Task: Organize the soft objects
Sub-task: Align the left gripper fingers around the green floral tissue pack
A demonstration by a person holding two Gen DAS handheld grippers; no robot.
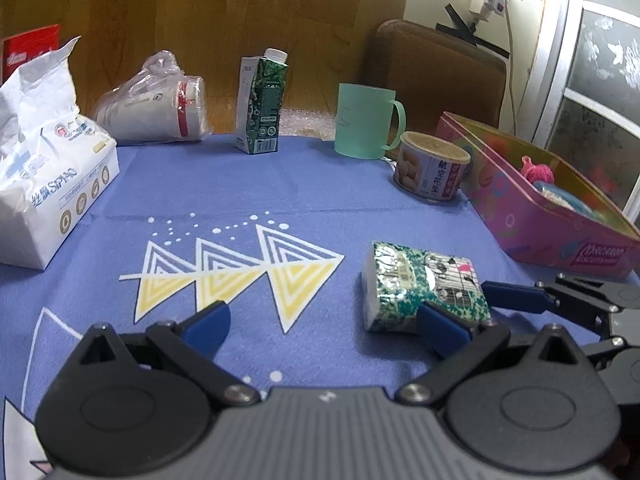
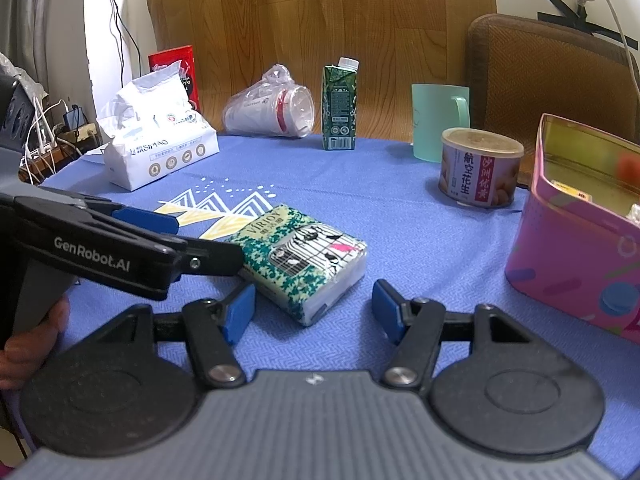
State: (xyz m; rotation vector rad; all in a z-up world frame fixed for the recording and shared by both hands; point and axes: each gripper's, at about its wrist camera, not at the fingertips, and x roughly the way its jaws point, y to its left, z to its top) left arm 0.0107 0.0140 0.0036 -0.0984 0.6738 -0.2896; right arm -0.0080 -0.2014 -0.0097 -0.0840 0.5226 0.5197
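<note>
The right hand-held gripper (image 2: 314, 312) is spread wide and grips nothing; the tissue pack (image 2: 306, 262) lies flat just ahead of its fingers, its near corner between the blue pads (image 2: 239, 312). The left hand-held gripper (image 1: 322, 324) is also wide open and empty; its right pad overlaps the near edge of the pack (image 1: 420, 284) in the left wrist view, but contact cannot be confirmed. The pack rests on the blue-clothed bench (image 2: 400, 208). To the right stands an open pink tin (image 2: 576, 240) holding soft items (image 1: 538, 170). Further out are a can (image 2: 478, 166), a green mug (image 2: 438, 122), a carton (image 2: 339, 106), bagged cups (image 2: 272, 110) lying on their side, and a large tissue bag (image 2: 156, 136).
</note>
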